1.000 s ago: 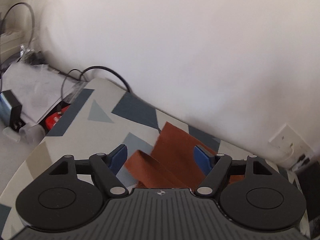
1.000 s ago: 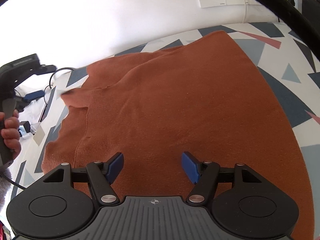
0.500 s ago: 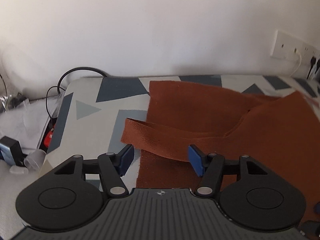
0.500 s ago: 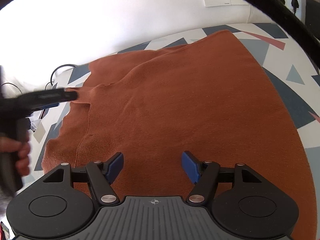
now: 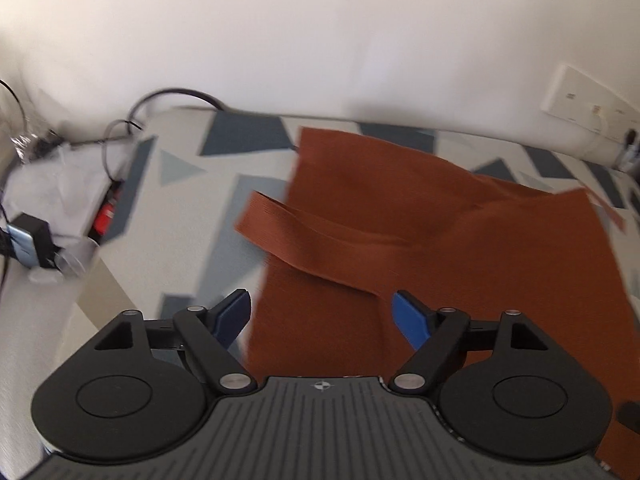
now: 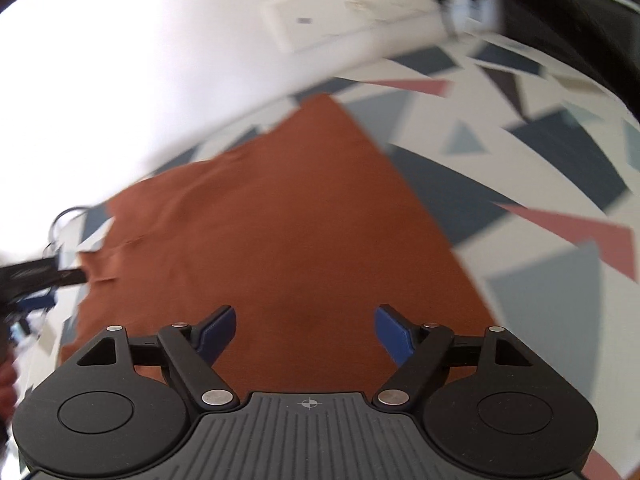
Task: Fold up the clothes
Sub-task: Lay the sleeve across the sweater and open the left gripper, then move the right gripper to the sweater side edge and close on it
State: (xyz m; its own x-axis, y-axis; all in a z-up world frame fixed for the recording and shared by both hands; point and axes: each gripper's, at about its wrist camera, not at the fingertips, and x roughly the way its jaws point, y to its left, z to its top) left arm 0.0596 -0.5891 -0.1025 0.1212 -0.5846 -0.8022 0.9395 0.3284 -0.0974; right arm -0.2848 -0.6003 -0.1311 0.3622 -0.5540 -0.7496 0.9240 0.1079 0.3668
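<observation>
A rust-brown garment (image 5: 460,248) lies spread flat on the table with the triangle-patterned cloth (image 5: 192,184). A ribbed band (image 5: 280,220) of the garment sticks out over its left edge. My left gripper (image 5: 320,304) hovers above that left edge, its jaws opening, with cloth below them and nothing pinched. In the right wrist view the garment (image 6: 288,220) fills the middle. My right gripper (image 6: 305,316) hangs over its near part, jaws opening and gripping nothing. The left gripper (image 6: 72,276) shows as a dark blur at the garment's far left edge.
White wall runs behind the table, with a socket plate (image 5: 580,104) and a socket strip (image 6: 360,12). Black cables (image 5: 172,96), white papers (image 5: 60,188) and a black charger (image 5: 36,236) crowd the table's left end. A thick black cable (image 6: 580,20) arcs over the top right.
The left view has swung from the wall onto the garment's left edge and come closer. The right view has rolled and shifted toward the garment's right edge. Both pairs of jaws stand wider.
</observation>
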